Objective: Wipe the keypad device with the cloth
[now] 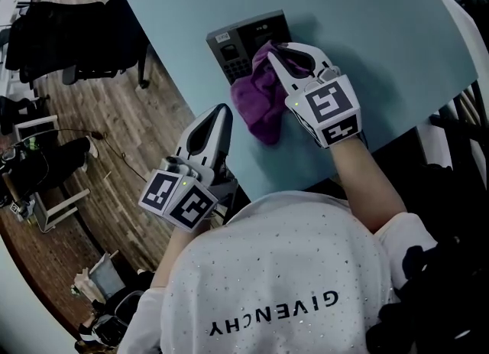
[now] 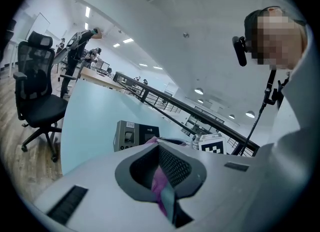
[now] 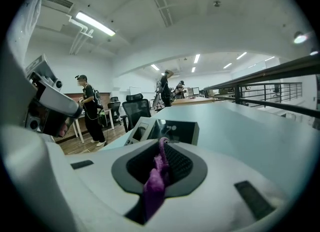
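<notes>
The dark keypad device (image 1: 243, 37) stands on the pale blue table (image 1: 374, 47) near its left edge. A purple cloth (image 1: 260, 100) lies against the device's front and trails toward me. My right gripper (image 1: 284, 53) is shut on the cloth's upper end, its tips at the device's face. In the right gripper view the cloth (image 3: 156, 176) is pinched in the jaws, with the device (image 3: 172, 131) just ahead. My left gripper (image 1: 222, 112) is shut, with nothing seen held, its tips just left of the cloth by the table edge. In its own view the device (image 2: 131, 136) stands beyond the left gripper (image 2: 159, 147).
Wooden floor with black office chairs (image 1: 84, 39) lies left of the table's curved edge. A black railing (image 2: 165, 100) runs beyond the table's far side. People (image 3: 90, 108) stand at desks in the distance. More bare tabletop stretches right of the device.
</notes>
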`<state>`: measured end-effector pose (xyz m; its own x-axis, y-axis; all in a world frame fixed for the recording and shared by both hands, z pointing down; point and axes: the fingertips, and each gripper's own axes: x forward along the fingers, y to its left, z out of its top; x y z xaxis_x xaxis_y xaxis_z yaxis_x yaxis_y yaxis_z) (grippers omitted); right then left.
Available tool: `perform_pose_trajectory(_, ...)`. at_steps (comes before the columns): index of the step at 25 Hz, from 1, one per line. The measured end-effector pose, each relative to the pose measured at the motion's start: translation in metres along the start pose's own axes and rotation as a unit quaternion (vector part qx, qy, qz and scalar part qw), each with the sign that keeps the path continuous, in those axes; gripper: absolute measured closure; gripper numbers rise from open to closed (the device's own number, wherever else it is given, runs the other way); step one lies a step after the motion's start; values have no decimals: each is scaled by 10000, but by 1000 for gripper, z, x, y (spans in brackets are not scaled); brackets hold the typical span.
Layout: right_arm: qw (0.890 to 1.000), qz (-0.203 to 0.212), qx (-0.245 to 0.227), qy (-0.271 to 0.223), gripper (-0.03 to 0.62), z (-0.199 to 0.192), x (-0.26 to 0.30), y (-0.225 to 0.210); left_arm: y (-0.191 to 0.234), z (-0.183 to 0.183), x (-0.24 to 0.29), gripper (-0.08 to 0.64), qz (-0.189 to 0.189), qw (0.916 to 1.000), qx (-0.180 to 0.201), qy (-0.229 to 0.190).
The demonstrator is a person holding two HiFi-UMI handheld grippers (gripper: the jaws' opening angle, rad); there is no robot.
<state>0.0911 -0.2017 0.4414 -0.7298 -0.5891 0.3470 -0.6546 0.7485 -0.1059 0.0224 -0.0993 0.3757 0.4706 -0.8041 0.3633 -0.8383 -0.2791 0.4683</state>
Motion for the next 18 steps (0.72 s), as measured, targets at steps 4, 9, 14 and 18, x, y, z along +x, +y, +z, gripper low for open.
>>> perform_pose_trajectory(4,9999,-128,-18,21,561,-3,-8,-11,-7,0,10,558,-100,9999,67,12)
perform_pose_trajectory(9,9994,-344,60,79,560,-10,-22,-25,-21,1,22,558,-294,9991,288,70)
perform_pose_trajectory(14,9982,-535,93,250,560,-21,-29,-31,-28,2,32,558,-466,9986,250,56)
perform_pose_trajectory(18,9954,-867,277,310,560,-27,-42,-43,-39,6,32,560,-714,9963,478,-52)
